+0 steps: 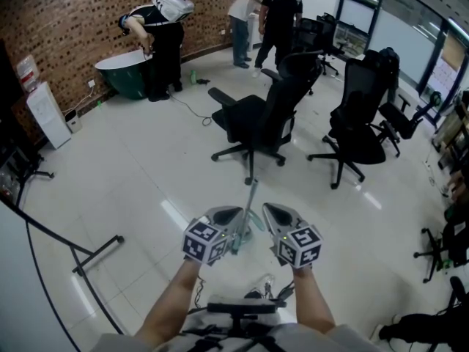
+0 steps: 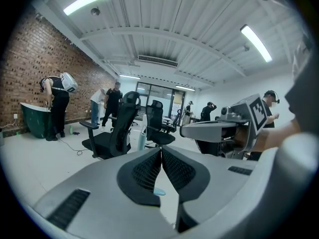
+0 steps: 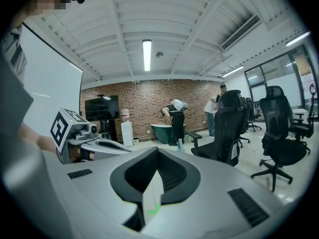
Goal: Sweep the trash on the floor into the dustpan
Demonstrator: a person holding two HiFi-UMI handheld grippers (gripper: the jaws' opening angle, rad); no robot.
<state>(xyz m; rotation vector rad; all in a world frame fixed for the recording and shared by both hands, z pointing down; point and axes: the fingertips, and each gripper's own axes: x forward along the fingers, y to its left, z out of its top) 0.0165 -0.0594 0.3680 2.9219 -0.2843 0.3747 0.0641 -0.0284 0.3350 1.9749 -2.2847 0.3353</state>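
The thin, pale grey-green pole (image 1: 251,196) looked like the handle of a broom or a dustpan, but I could not tell which. It would likely be light and stiff, and smooth enough to slip. A good place to pinch it would be near its upper end, with the pads squeezed right across it. Held badly, a long stick like that could swing or tip over. The pole was over the white floor (image 1: 132,182), just on the person's side of the nearest black office chair (image 1: 253,123). It ran from near the chair's wheeled foot back toward the person. There it passed between the left tongs (image 1: 233,218) and the right tongs (image 1: 272,215). Both pairs of tongs were pressed together with nothing in them, so neither one held the pole. A small teal piece (image 1: 259,230) sat close beside the pole, further from the chair; it might have been the brush end. No trash or dustpan tray showed clearly.
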